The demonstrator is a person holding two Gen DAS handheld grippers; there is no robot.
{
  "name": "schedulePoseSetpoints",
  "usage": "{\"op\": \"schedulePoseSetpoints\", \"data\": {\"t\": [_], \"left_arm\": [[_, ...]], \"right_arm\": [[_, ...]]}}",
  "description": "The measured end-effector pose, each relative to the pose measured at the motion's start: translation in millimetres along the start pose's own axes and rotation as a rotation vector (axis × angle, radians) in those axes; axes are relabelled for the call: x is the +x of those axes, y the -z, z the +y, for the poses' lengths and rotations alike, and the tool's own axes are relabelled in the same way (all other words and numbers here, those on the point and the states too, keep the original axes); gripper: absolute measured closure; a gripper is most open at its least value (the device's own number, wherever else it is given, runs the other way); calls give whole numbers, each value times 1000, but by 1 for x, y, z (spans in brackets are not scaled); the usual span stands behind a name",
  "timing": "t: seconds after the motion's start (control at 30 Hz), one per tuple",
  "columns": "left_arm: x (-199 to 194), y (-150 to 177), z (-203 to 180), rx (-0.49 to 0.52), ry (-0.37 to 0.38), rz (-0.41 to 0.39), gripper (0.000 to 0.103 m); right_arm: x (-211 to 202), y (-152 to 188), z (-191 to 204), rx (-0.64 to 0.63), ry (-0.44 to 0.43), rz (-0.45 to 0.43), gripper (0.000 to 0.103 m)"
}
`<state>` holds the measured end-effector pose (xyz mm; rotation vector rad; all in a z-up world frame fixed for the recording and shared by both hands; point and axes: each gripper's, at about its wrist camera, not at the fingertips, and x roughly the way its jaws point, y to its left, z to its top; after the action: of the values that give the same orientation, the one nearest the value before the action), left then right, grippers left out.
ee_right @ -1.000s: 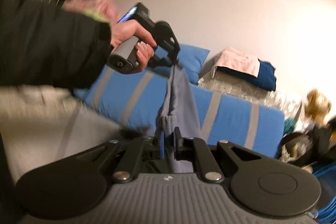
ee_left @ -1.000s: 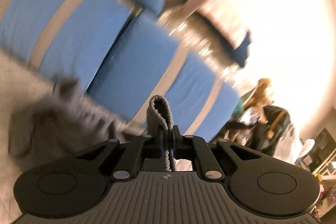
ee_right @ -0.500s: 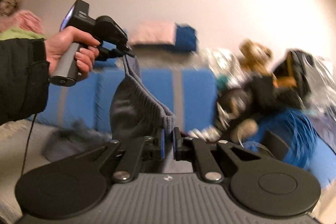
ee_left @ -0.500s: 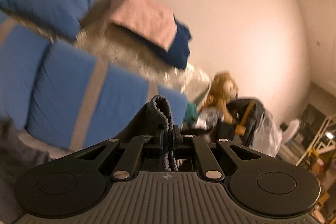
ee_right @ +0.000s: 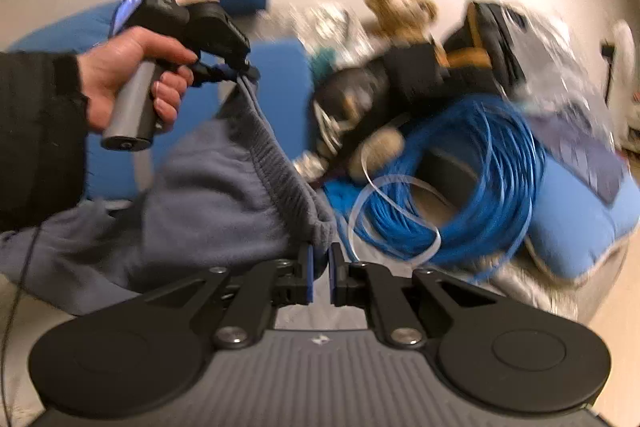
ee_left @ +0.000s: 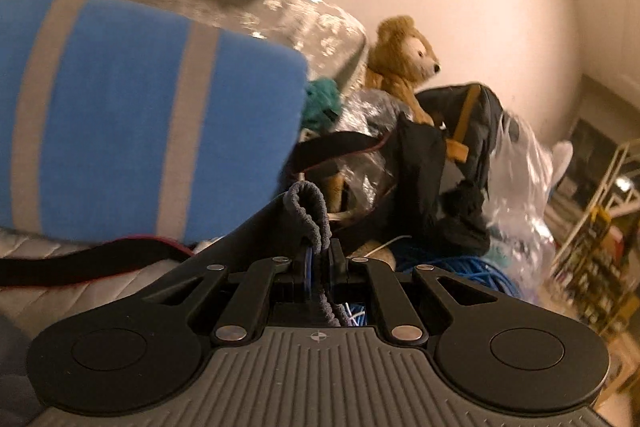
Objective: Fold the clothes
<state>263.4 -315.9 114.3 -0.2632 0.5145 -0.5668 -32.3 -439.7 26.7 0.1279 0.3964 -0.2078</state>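
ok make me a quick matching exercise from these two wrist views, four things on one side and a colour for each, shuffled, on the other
Things:
1. garment held between left gripper and right gripper
2. cable coil
3. teddy bear
4. striped cushion

Colours:
A. tan brown
B. blue with grey bands
C. plain grey
D. bright blue all over

Pairs: 1-C, 2-D, 3-A, 4-B

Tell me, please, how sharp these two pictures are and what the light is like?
Left wrist view: the left gripper and the grey garment in it are sharp; the blue cushion is smeared by motion, the teddy bear is fairly clear; warm, dim light. Right wrist view: the right gripper is sharp, the blue cable coil and the clutter behind are blurred; edges bend from the fisheye.
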Motion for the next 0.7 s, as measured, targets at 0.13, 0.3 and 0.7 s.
{"op": "schedulePoseSetpoints", "data": {"t": [0.13,0.3,0.7], "left_arm": [[38,19,-9,69,-76,126,58],[25,40,4,139,-88,177,40],[-87,90,75,268,-172,260,32]], "right_arm": [[25,17,-15,40,23,91,96],[33,24,-24,50,13,146,96],[36,28,-20,-5,30,203,90]]}}
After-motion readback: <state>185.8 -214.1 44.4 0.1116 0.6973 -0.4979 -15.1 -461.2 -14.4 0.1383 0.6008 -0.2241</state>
